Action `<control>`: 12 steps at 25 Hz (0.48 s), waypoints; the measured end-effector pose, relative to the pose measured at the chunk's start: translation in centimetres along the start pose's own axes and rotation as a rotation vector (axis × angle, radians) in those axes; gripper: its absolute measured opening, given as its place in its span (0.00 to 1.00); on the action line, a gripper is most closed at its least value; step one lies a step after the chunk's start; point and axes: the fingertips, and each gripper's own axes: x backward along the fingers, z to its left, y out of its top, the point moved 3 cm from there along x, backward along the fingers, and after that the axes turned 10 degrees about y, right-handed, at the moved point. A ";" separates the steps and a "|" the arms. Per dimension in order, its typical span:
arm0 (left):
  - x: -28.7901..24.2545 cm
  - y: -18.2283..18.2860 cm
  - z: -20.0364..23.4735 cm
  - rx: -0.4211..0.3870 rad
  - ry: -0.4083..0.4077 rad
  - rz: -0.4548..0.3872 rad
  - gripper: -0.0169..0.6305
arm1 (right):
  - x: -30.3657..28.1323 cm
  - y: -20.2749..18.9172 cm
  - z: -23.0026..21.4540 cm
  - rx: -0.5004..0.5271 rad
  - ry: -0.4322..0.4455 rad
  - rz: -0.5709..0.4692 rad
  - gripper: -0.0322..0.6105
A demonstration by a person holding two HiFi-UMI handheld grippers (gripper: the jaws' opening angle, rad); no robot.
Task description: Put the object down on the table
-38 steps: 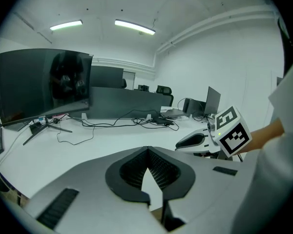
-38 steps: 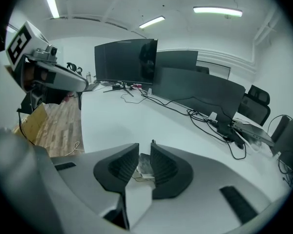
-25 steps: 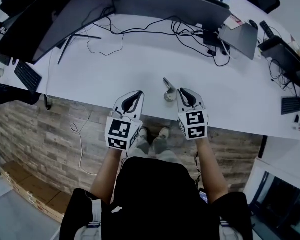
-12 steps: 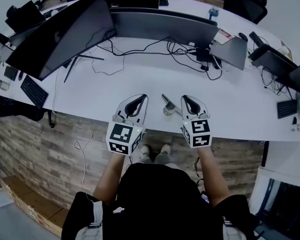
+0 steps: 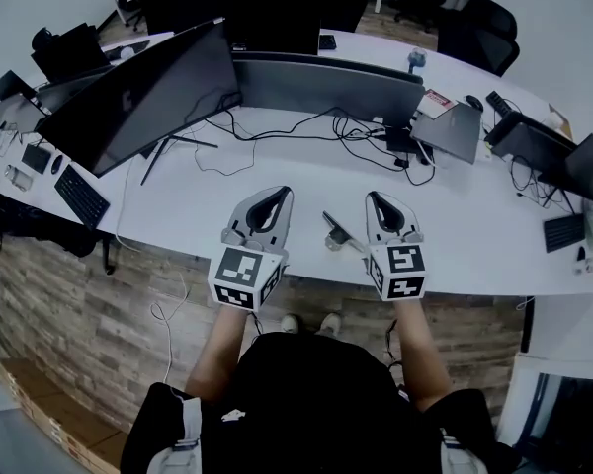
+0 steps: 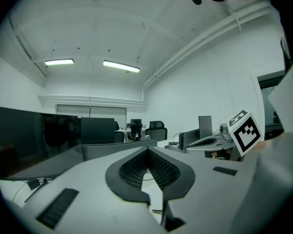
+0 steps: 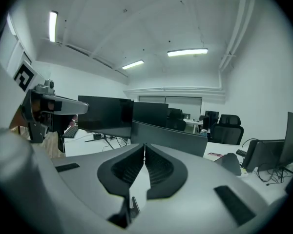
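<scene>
Long white table w/ big dark monitors at back-left, black cables trailing across the top & a keyboard at far left. Left gripper & right gripper are side by side over the table's near edge, each w/ jaws closed together, nothing btwn them. Small metal object lies on the table btwn the two grippers, nearer the right one, held by neither.
</scene>
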 end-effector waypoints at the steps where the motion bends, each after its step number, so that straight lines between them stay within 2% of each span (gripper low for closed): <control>1: 0.2 0.4 0.0 -0.010 0.002 -0.011 0.05 | 0.2 0.5 0.1 0.001 0.001 -0.011 0.09; 12: 1.2 4.4 -1.3 -0.053 -0.015 -0.099 0.05 | 2.9 5.2 0.2 0.032 -0.009 -0.109 0.09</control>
